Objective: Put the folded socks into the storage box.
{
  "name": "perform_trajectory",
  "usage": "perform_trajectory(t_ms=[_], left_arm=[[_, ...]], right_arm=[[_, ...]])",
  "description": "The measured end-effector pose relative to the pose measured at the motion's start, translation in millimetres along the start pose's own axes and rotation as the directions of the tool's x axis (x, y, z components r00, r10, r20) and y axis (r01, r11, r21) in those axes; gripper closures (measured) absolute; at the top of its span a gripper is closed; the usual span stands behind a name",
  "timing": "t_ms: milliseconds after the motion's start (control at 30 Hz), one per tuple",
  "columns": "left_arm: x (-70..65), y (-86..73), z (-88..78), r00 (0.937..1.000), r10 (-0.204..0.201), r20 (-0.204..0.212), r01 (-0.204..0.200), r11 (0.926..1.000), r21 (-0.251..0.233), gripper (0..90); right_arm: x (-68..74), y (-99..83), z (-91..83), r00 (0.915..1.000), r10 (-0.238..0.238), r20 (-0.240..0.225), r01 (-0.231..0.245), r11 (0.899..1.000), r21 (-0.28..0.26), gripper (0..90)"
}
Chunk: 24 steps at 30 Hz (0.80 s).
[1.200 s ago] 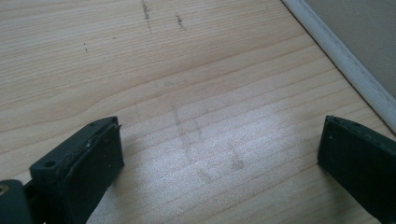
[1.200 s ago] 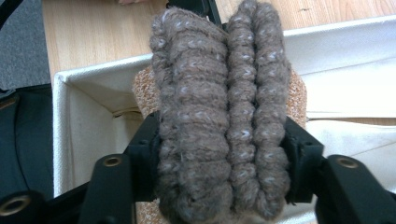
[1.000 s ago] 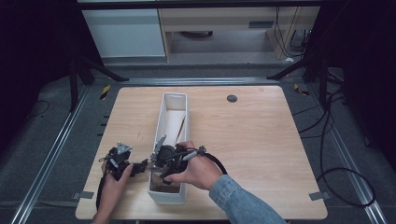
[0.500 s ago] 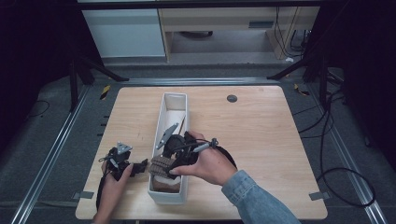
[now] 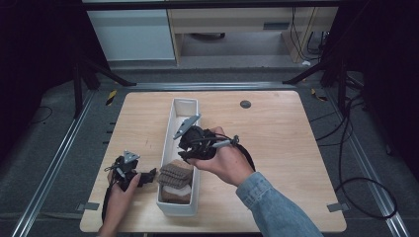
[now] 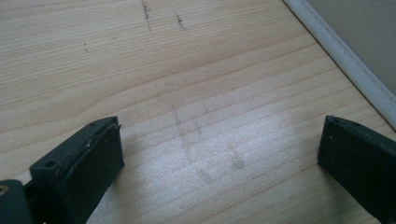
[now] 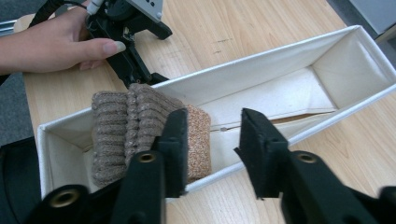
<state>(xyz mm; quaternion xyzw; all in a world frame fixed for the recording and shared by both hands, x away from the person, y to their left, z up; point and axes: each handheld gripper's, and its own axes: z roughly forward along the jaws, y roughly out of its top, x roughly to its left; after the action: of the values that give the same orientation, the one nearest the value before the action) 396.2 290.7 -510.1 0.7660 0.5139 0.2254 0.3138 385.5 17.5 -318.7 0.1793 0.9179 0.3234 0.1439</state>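
High view: the folded socks (image 5: 175, 178) already lie in the near end of the long white box (image 5: 184, 106), below and to the left of the right gripper (image 5: 190, 150), which hangs over the box rim. Packing this bundle looks done; the far stretch of the box is bare. The box's long axis runs away from the person, and the left gripper (image 5: 148, 176) rests on the tabletop (image 5: 276, 138) just beside its near wall.

Left gripper view: jaws wide apart, nothing between them but wood.

Right gripper view: its jaws have just been closing and hold nothing; the socks sit beyond them, ribs running across the box.
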Motion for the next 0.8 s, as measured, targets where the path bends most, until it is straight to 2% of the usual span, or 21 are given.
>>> perform_trajectory(t_ms=[100,333,367,500,800], left_arm=[[0.0,0.0,0.1,1.0,0.0,0.0,0.0,1.0,-0.001,0.0],[0.0,0.0,0.1,1.0,0.0,0.0,0.0,1.0,-0.001,0.0],[0.0,0.0,0.1,1.0,0.0,0.0,0.0,1.0,-0.001,0.0],[0.0,0.0,0.1,1.0,0.0,0.0,0.0,1.0,-0.001,0.0],[0.0,0.0,0.1,1.0,0.0,0.0,0.0,1.0,-0.001,0.0]], right_arm=[[0.5,-0.6,7.4,0.9997,-0.012,-0.022,0.013,1.0,0.009,76.0],[7.4,-0.8,24.5,0.9979,-0.025,-0.059,0.027,0.999,0.034,82.8],[10.2,-2.0,30.5,0.9964,-0.03,-0.079,0.033,0.999,0.035,85.1],[14.9,-4.4,39.4,0.9939,-0.039,-0.103,0.045,0.998,0.051,87.3],[22.5,-5.3,47.3,0.9899,-0.05,-0.133,0.059,0.996,0.063,89.4]])
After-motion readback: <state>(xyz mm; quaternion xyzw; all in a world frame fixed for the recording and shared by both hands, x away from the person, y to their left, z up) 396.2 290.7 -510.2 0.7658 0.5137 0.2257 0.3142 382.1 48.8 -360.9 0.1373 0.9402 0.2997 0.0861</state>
